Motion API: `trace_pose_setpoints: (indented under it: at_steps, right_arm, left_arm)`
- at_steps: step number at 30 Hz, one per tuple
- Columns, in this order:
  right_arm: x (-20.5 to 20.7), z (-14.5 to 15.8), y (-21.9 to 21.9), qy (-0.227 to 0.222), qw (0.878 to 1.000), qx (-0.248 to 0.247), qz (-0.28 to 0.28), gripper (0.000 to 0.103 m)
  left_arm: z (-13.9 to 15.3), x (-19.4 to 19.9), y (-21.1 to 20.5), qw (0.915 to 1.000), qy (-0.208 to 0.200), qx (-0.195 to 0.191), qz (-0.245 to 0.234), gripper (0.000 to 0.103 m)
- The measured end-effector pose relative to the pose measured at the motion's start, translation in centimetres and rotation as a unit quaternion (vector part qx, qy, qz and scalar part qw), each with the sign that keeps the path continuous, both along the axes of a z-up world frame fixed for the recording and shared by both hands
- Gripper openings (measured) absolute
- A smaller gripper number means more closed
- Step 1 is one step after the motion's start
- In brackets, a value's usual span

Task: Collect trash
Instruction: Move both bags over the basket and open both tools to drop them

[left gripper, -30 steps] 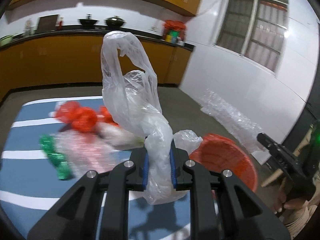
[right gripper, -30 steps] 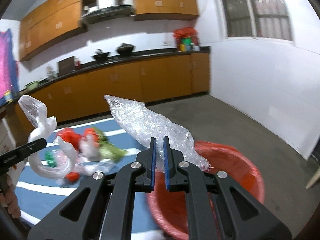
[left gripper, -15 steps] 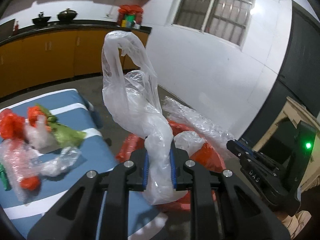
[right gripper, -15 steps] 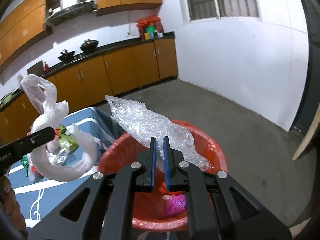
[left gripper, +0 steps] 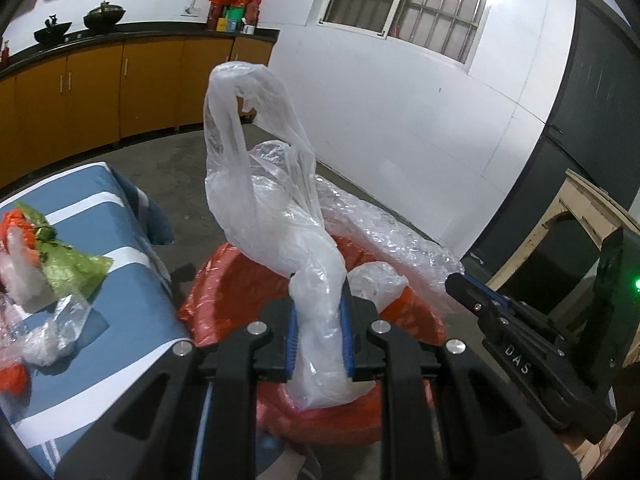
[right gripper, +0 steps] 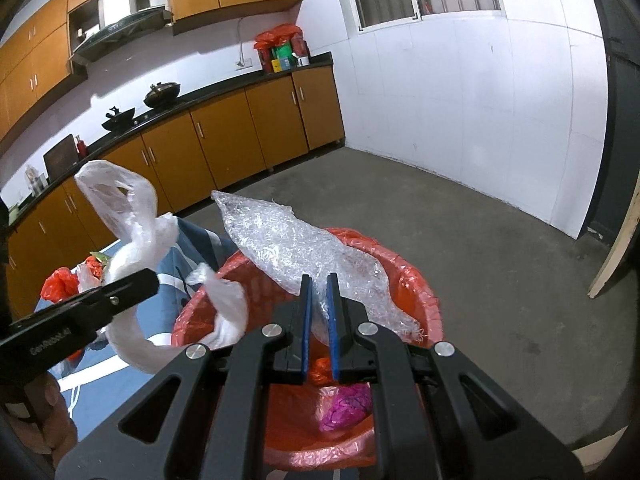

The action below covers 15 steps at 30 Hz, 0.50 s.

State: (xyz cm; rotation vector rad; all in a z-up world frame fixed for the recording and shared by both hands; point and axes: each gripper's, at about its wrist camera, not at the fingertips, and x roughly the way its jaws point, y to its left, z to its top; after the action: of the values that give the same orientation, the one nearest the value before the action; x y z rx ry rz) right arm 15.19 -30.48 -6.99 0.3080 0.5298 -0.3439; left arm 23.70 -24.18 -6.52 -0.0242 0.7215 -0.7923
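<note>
Plastic bag (left gripper: 276, 216) pinched between left jaws, bubble wrap (right gripper: 304, 252) between right jaws

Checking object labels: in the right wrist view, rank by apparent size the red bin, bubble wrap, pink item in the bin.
1. red bin
2. bubble wrap, though nearer the camera
3. pink item, partly hidden by the gripper

Worktop (left gripper: 120, 248) with blue cloth, white stripes, left of left tool. On it: green wrapper (left gripper: 76, 266), red plastic scrap (left gripper: 18, 222), clear crumpled film (left gripper: 56, 332), all well left of tool. Grey concrete floor (right gripper: 500, 264) ahead and right. Red bin (right gripper: 430, 304) stands on floor just beside worktop corner, directly under right tool's tips.
</note>
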Motion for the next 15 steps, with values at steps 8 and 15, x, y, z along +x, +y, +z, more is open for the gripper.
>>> trace_pose_setpoints:
  at_steps: [8, 15]
  right_arm:
    - [-0.2, -0.2, -1.0, -0.004, 1.000, 0.020, -0.001, 0.008]
    - [-0.3, -0.7, -1.2, -0.005, 0.999, 0.043, 0.017, 0.032]
  left_arm:
    - [-1.1, 0.7, -1.4, 0.9998, 0.008, 0.004, -0.017, 0.021]
    - [-2.0, 1.2, -1.0, 0.9997, 0.016, 0.013, -0.014, 0.040]
